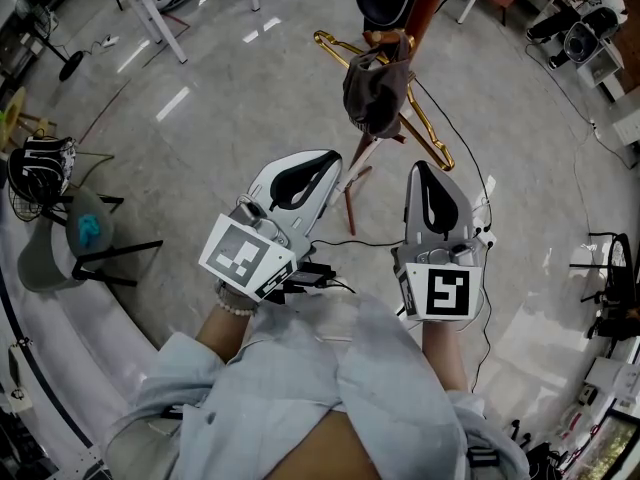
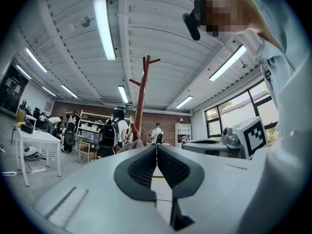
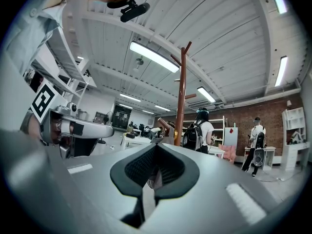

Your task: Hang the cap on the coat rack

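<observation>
Polished grey floor (image 1: 250, 98), glossy enough to mirror the ceiling lights as pale streaks, fills most of the head view. From it rises the coat rack (image 1: 425, 8), a reddish-brown wooden pole with short angled pegs and splayed legs at its foot; in the left gripper view it shows as a bare branching post (image 2: 141, 101).

The left gripper (image 1: 335, 160) and right gripper (image 1: 420, 171), smooth white moulded shells with black ribbed pads, are held close to the person's body and well apart from the rack. Each gripper's own view shows its jaws pressed together with nothing between them (image 2: 156, 152) (image 3: 156, 150).

The cap (image 1: 375, 93) is soft, dark grey cloth, slumped and creased, and it hangs off a peg near the pole with no gripper touching it. By the look of this, the hanging is already done and nothing plainly remains, though how firmly the cloth sits on the peg cannot be made out.

Just beside the cap, a thin shiny gold clothes hanger (image 1: 425, 133) also hangs on the rack.
</observation>
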